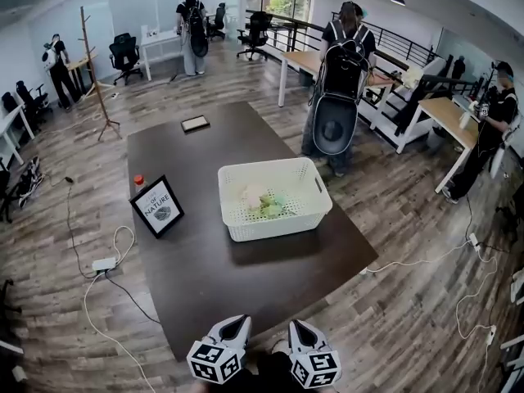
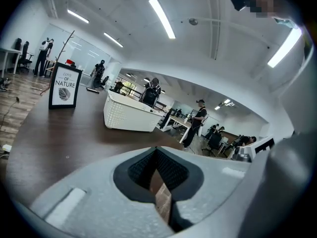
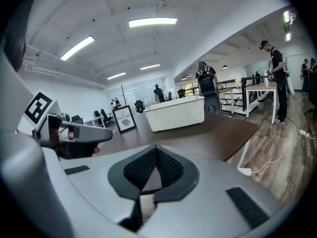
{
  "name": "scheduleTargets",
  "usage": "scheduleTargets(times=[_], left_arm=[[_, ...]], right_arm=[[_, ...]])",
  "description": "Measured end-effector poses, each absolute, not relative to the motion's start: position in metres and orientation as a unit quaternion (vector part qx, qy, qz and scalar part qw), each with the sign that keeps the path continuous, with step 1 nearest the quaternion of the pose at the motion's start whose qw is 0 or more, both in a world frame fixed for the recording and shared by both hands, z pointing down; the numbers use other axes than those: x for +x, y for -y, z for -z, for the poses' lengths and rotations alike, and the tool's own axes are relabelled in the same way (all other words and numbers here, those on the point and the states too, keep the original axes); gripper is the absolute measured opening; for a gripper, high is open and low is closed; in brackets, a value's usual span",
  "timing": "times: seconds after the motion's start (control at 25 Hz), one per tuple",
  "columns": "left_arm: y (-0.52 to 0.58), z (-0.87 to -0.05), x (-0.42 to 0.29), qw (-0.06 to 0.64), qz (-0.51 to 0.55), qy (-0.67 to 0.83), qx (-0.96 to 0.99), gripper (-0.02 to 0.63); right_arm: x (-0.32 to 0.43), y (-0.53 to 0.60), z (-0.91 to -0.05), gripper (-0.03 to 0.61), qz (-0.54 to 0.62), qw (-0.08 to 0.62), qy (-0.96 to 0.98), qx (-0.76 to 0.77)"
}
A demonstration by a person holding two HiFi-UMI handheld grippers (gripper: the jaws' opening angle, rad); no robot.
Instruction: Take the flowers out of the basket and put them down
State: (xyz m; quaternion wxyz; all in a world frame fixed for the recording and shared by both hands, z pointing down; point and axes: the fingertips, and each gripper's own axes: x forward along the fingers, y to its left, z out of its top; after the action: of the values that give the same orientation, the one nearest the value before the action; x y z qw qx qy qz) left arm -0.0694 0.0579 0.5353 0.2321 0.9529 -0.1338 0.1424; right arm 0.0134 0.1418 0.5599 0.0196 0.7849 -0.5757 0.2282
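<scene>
A white perforated basket [image 1: 274,196] stands near the middle of the dark table [image 1: 213,285]. Pale green and cream flowers [image 1: 264,201] lie inside it. The basket also shows in the left gripper view [image 2: 126,115] and in the right gripper view [image 3: 176,113], where its wall hides the flowers. My left gripper [image 1: 237,324] and right gripper [image 1: 296,327] sit side by side at the table's near edge, well short of the basket. The left gripper [image 2: 157,150] has its jaw tips together with nothing between them. The right gripper [image 3: 155,148] is likewise shut and empty.
A framed "NATURE" sign [image 1: 157,205] stands left of the basket, with a red-capped bottle [image 1: 139,181] behind it. A tablet [image 1: 195,123] lies at the table's far end. A person with a backpack [image 1: 337,80] stands beyond the far right corner. Cables [image 1: 106,262] trail on the floor at left.
</scene>
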Motion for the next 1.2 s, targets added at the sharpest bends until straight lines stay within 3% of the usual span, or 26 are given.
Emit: scheduleTargets(times=[0.52,1.2], left_arm=[[-0.071,-0.529,0.013,0.226,-0.114,0.176,0.951,0.009],[-0.032,-0.526,0.025,0.230,-0.100,0.201,0.947,0.009]], right_arm=[[0.095,-0.145,-0.557,0.006,-0.217,0.033,0.620,0.753],[0.120,-0.110,-0.550,0.006,-0.233,0.008,0.619,0.750]])
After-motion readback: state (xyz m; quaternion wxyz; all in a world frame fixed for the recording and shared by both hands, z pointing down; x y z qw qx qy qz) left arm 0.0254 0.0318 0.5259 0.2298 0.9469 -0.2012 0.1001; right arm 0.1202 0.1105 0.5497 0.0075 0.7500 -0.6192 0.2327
